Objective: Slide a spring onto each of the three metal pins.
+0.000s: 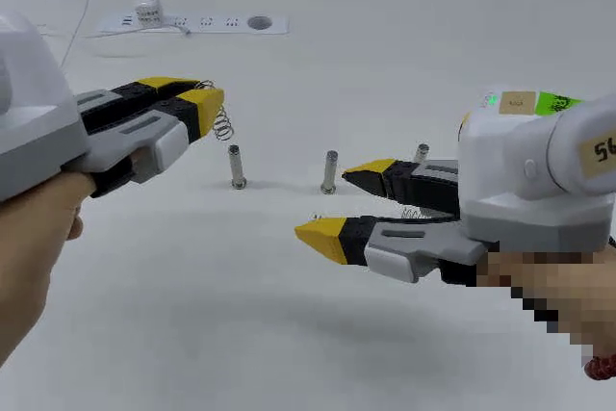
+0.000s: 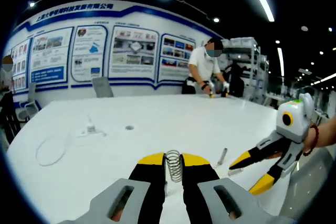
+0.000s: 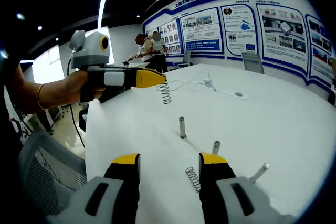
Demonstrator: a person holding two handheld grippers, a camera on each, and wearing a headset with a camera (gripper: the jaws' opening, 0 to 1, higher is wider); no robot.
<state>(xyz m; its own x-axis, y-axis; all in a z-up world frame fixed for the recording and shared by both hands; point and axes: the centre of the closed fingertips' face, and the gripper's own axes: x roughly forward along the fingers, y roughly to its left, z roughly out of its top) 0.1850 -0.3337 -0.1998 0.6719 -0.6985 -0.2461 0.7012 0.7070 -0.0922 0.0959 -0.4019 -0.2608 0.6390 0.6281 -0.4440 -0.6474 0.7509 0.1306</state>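
Nearest the person, the right gripper [image 1: 320,199] hovers low over the white table [image 1: 241,315], its jaws spread wide with nothing pinched between the yellow tips. A loose spring [image 3: 193,178] lies on the table in the gap between those jaws (whether it touches either one cannot be told). Just beyond stand three metal pins in a rough row, all upright and bare. They are the left pin [image 1: 236,167], the middle pin [image 1: 330,172] and the right pin [image 1: 421,153], whose lower part is hidden behind the right gripper's upper jaw.

Further out on the left, the left gripper [image 1: 207,98] is raised above the table. Its jaws are clamped on a second spring [image 1: 222,123], which hangs down from the tips, near the left pin but apart from it.

At the far edge of the table lies a white power strip [image 1: 192,22] with a plug [image 1: 147,12] seated in it. Past the table, the left gripper view takes in a wall of blue-framed display boards [image 2: 131,45] and a person in a white shirt [image 2: 202,69] standing at the table's far end.
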